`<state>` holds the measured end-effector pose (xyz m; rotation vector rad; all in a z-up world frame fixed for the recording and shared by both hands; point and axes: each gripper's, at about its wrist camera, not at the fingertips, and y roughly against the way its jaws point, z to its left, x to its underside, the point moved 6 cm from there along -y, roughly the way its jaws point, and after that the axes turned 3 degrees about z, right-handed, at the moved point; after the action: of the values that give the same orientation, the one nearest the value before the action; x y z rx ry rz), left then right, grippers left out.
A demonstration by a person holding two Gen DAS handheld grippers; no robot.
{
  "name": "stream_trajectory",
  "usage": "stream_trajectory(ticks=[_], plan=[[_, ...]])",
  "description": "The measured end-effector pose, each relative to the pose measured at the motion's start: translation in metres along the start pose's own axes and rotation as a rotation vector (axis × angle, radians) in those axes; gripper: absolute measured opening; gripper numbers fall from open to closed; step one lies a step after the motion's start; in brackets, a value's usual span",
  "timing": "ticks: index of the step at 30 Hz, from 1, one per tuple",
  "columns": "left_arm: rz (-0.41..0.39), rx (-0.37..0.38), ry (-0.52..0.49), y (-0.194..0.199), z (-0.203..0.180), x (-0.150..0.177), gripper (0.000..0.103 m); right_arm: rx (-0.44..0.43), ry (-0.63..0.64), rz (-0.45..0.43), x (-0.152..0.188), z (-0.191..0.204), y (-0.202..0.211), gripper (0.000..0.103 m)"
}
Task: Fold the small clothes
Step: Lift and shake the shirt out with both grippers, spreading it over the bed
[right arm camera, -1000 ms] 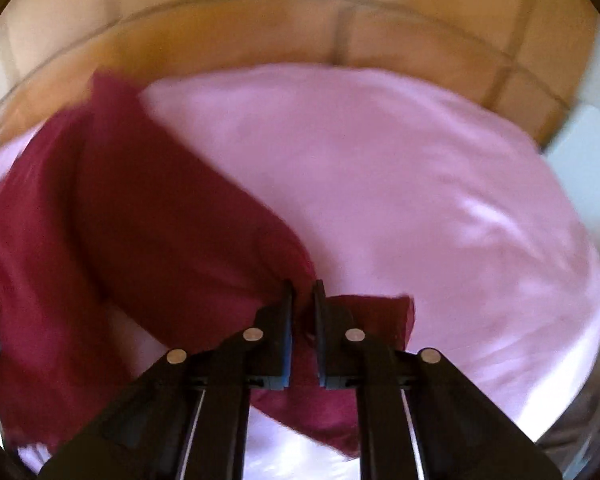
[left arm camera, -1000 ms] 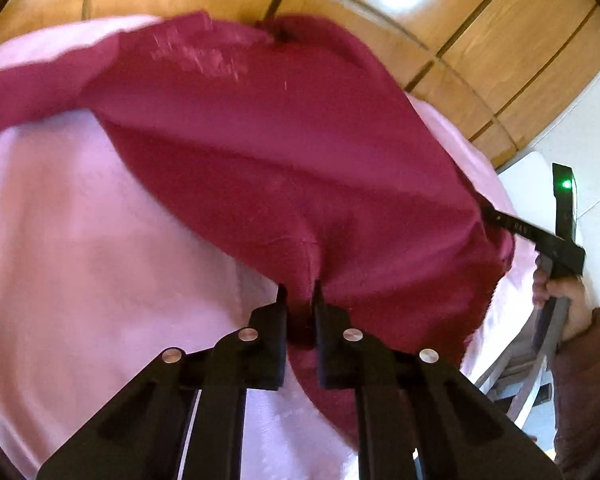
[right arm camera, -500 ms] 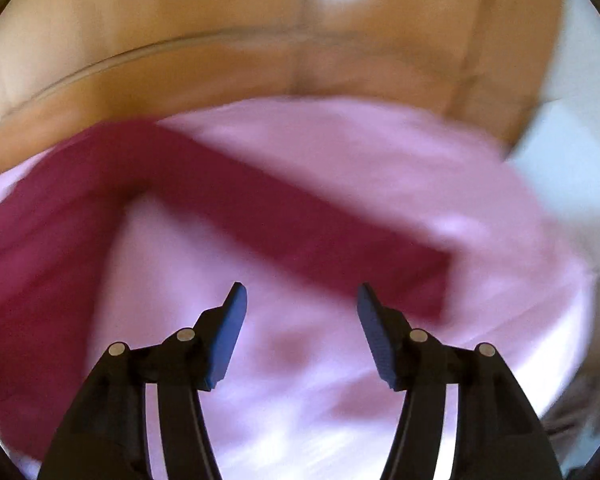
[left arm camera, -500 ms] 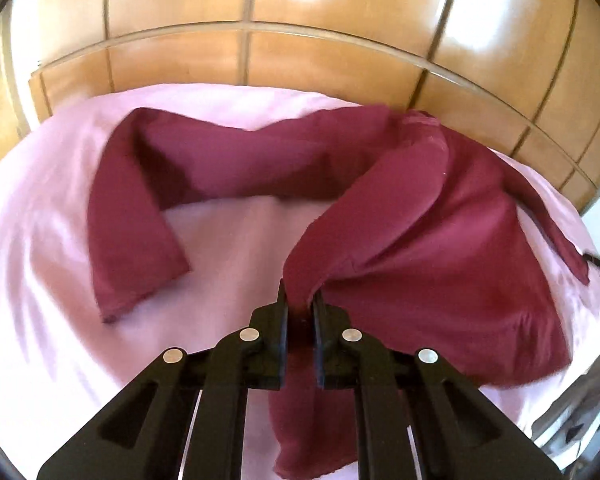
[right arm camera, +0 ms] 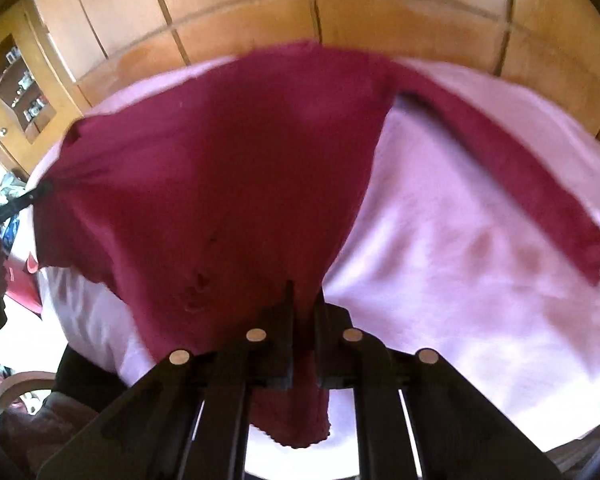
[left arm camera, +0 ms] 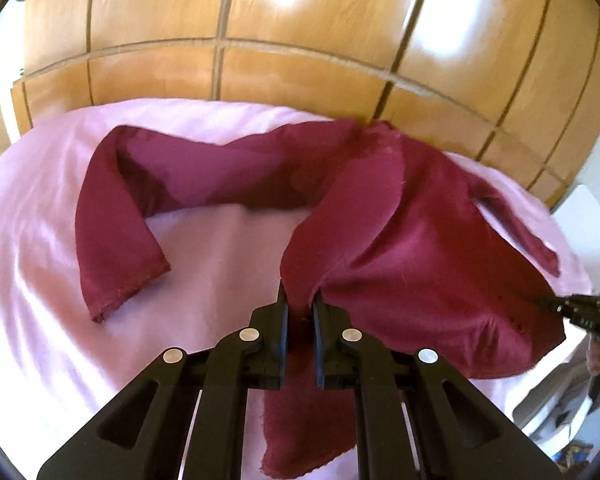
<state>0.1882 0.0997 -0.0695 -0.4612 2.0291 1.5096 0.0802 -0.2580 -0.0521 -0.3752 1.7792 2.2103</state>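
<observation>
- Sleeve on the left of the dark red long-sleeved knit garment (left arm camera: 400, 240) lies bent on the pale pink bed sheet (left arm camera: 40, 240), cuff near the middle.
- Left gripper (left arm camera: 299, 312): jaws closed on the hem edge, fabric pinched between the pads and hanging below.
- Garment body is lifted, slack between the two grips; the far part rests by the wooden panelled wall (left arm camera: 300, 40).
- Right gripper (right arm camera: 304, 308): jaws have just closed again, clamped on the opposite hem corner.
- Other sleeve lies straight on the sheet at the right.
- Recommendation: draw both corners apart evenly, keep the hem level, and lay the body flat before folding the sleeves inward.
</observation>
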Motion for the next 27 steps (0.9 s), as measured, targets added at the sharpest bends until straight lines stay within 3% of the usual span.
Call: stream_trajectory(ticks=[4, 9, 11, 13, 14, 15, 17, 19, 22, 24, 27], plan=[[0.050, 0.055, -0.057, 0.001, -0.021, 0.023, 0.009, 0.053, -0.001, 0.027, 0.026, -0.036, 0.027, 0.006], [0.171, 0.007, -0.106, -0.032, -0.032, 0.062, 0.009, 0.102, -0.021, 0.176, 0.070, -0.056, -0.003, 0.006], [0.192, 0.026, -0.051, -0.036, -0.022, 0.066, 0.010, 0.119, -0.010, 0.197, 0.069, -0.049, -0.016, 0.010], [0.169, 0.034, 0.000, -0.028, -0.010, 0.062, 0.011, 0.135, 0.018, 0.174, 0.058, -0.045, -0.015, 0.037], [0.132, 0.006, 0.033, -0.018, 0.003, 0.056, 0.011, 0.153, 0.036, 0.152, 0.052, -0.043, -0.012, 0.065], [0.111, -0.017, 0.055, -0.012, 0.013, 0.052, 0.011, 0.183, 0.055, 0.112, 0.043, -0.037, -0.004, 0.073], [0.067, -0.079, 0.145, -0.001, 0.045, 0.044, 0.011, 0.196, 0.078, 0.031, 0.022, -0.027, 0.004, 0.072], [0.036, -0.196, 0.215, 0.007, 0.080, 0.039, 0.011, 0.151, 0.096, -0.033, 0.002, -0.009, 0.005, 0.073], [0.017, -0.289, 0.237, 0.010, 0.102, 0.034, 0.011, 0.072, 0.137, -0.058, -0.017, 0.028, -0.020, 0.077], [0.007, -0.310, 0.206, 0.008, 0.102, 0.030, 0.034, 0.016, 0.176, -0.050, -0.028, 0.061, -0.047, 0.077], [-0.029, -0.361, 0.108, 0.000, 0.090, 0.023, 0.055, -0.041, 0.228, -0.038, -0.036, 0.105, -0.080, 0.077]])
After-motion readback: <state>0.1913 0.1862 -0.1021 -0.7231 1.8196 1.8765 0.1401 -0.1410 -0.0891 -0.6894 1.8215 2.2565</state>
